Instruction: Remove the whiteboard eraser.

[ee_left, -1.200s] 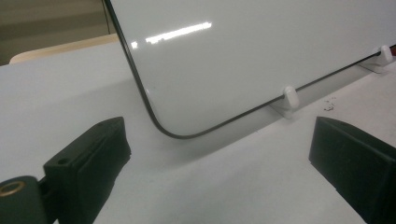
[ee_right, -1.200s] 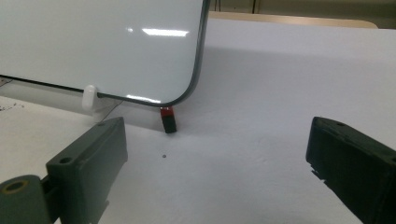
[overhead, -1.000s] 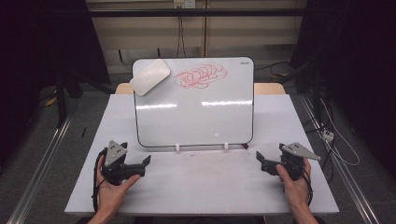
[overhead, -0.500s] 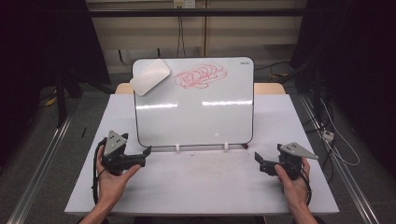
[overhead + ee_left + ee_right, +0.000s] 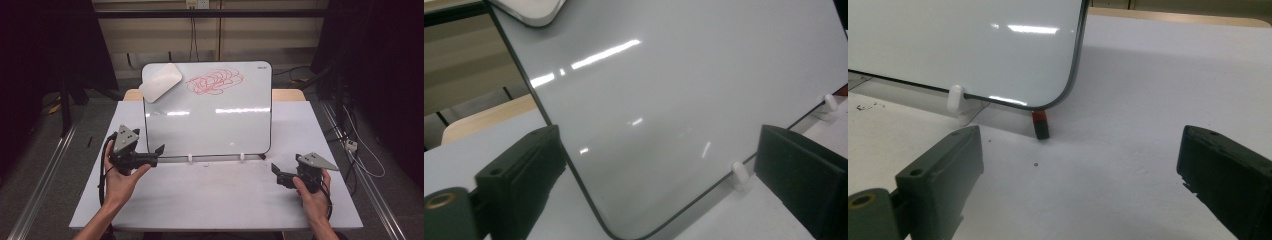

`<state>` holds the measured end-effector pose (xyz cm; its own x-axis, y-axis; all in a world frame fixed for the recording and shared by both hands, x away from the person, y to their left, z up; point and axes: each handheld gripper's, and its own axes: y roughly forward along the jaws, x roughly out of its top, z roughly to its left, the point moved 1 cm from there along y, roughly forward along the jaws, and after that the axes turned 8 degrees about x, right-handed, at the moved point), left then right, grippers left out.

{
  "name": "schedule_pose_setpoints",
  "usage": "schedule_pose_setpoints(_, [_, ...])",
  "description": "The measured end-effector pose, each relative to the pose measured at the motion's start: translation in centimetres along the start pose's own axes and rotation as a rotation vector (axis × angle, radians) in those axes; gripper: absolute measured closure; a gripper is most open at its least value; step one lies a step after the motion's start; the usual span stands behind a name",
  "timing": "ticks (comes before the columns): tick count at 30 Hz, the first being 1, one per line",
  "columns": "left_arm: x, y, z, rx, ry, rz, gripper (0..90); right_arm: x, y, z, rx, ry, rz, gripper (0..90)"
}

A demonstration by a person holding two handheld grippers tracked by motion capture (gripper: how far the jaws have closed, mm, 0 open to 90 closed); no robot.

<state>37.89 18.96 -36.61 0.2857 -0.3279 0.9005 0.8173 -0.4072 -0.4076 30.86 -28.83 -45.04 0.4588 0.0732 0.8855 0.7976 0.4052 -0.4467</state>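
A whiteboard (image 5: 207,115) stands tilted back on the white table (image 5: 215,205), held by two white clips (image 5: 190,158). Red scribble (image 5: 215,81) covers its top middle. A white eraser (image 5: 160,82) sits on its top left corner. My left gripper (image 5: 159,151) is open at the board's lower left corner. In the left gripper view that corner (image 5: 624,230) shows between the spread jaws, apart from both. My right gripper (image 5: 275,171) is open over bare table, short of the board's lower right corner. A red-and-black marker end (image 5: 1040,124) pokes out under that corner.
Rails run along the floor on both sides of the table. Cables lie on the floor at the right (image 5: 357,150). A wooden tabletop edge (image 5: 295,94) shows behind the board. Bare table stretches between the two grippers.
My left gripper has moved forward, away from the person, up to the board's lower left corner. My right gripper has shifted slightly left.
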Motion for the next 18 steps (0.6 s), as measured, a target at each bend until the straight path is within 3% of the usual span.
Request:
schedule_pose_setpoints(6, [0.7, 0.6, 0.5, 0.006, -0.021, 0.008, 8.6, 0.0, 0.0, -0.1, 0.0, 0.007, -0.002, 4.8])
schedule_pose_setpoints(8, [1.4, 1.0, 1.0, 0.031, -0.003, 0.009, 6.2, 0.0, 0.1, -0.1, 0.004, 0.005, 0.004, 4.8])
schedule_pose_setpoints(11, [2.4, 1.3, 1.5, 0.025, 0.01, -0.006, 5.2, 0.0, 0.1, 0.0, 0.007, 0.004, 0.005, 4.8])
schedule_pose_setpoints(18, [5.1, 1.5, 2.1, 0.065, 0.116, -0.035, 9.5, 0.0, 0.0, 0.0, 0.008, 0.005, 0.001, 4.8])
